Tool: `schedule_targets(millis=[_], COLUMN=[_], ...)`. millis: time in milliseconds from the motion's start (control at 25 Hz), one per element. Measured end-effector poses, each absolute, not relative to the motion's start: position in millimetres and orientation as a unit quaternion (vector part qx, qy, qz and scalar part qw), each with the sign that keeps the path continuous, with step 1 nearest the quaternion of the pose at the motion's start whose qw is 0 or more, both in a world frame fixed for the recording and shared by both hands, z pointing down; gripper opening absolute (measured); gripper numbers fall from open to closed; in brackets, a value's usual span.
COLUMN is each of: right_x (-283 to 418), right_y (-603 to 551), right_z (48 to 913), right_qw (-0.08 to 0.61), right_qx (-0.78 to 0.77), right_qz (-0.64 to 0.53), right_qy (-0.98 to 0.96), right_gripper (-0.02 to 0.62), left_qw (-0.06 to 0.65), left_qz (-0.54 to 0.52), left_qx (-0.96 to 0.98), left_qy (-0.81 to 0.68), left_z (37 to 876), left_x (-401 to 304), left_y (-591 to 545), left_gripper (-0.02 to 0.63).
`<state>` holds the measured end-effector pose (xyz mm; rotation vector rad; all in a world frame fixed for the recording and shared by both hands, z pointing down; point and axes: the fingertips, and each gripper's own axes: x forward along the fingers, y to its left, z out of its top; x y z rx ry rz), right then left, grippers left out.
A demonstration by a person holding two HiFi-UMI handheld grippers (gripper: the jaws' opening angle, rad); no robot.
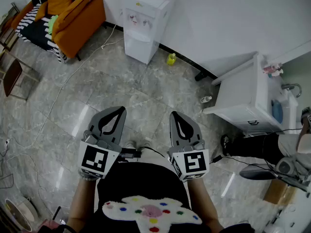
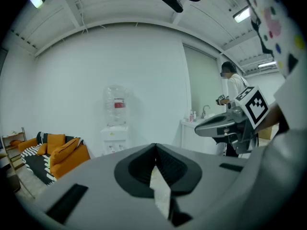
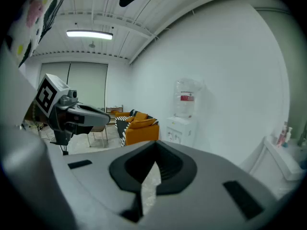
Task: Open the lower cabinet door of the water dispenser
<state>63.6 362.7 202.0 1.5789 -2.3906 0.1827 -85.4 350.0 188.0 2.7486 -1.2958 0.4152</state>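
Against far wall (image 1: 218, 13), water dispenser (image 1: 144, 25), red-labelled bottle (image 2: 116, 105)

Grey marbled floor (image 1: 121, 86), white dispenser (image 1: 144, 23), orange sofa (image 1: 80, 13) with black-and-white striped throw (image 1: 34, 33) at its far-left corner, yellow bottle (image 1: 171, 59), white cabinet (image 1: 243, 96)

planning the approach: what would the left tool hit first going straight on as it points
For the left tool the way looks free across the floor; probably the water dispenser by the wall first, depth unclear.
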Motion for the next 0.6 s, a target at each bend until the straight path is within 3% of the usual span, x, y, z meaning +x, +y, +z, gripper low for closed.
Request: schedule_targets(millis=[600], right_x=[71], right_y=[366], right_z=[199], right_qw=[0.139], right_qx=[0.542], right_qz=[0.056], right_qy=[-0.827], right_gripper=[0.003], left_qw=[0.038], left_qz=[0.143], left_qx=[0.897], left_qy=[-0.416], left_z=[190], left_x=[-73], left_y=[354], left_gripper=[0.012])
